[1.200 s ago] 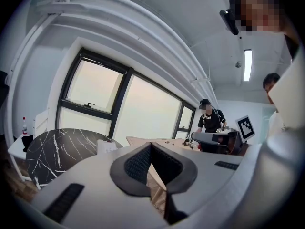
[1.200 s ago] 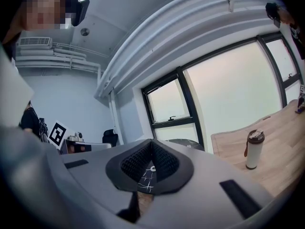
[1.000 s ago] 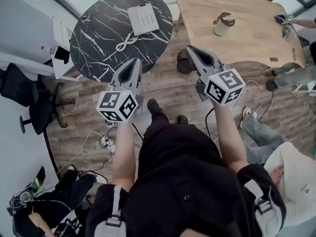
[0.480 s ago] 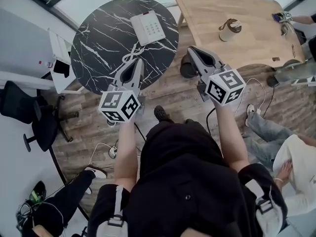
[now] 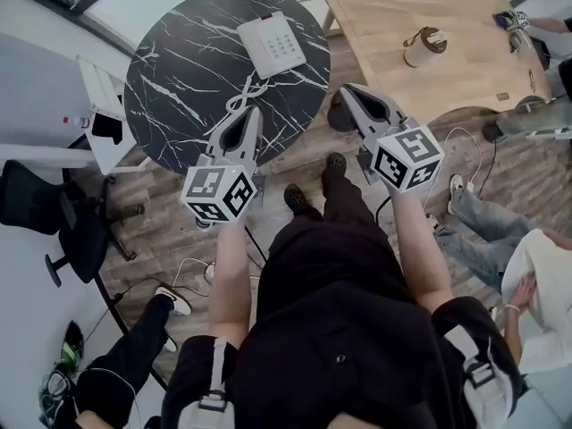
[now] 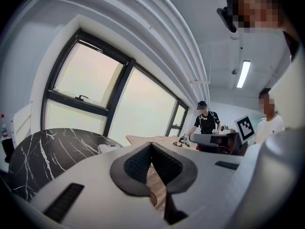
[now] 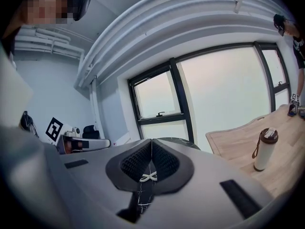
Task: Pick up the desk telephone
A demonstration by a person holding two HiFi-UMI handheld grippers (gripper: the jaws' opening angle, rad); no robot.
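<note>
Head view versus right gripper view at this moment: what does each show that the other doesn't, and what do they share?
Only the head view: the white desk telephone, lying on the marble table, and the office chair. Only the right gripper view: the ceiling. Both: the marble table, the coiled cord, the wooden table, the bottle and the shut right gripper.

Flat daylight pours through the windows (image 7: 224, 94) ahead of my right tongs (image 7: 151, 141), blown out to near white. A strip lamp (image 6: 243, 74) glows above my left tongs (image 6: 151, 144). Both close views bulge, darkening at their rims, and the nearest surfaces look soft.
</note>
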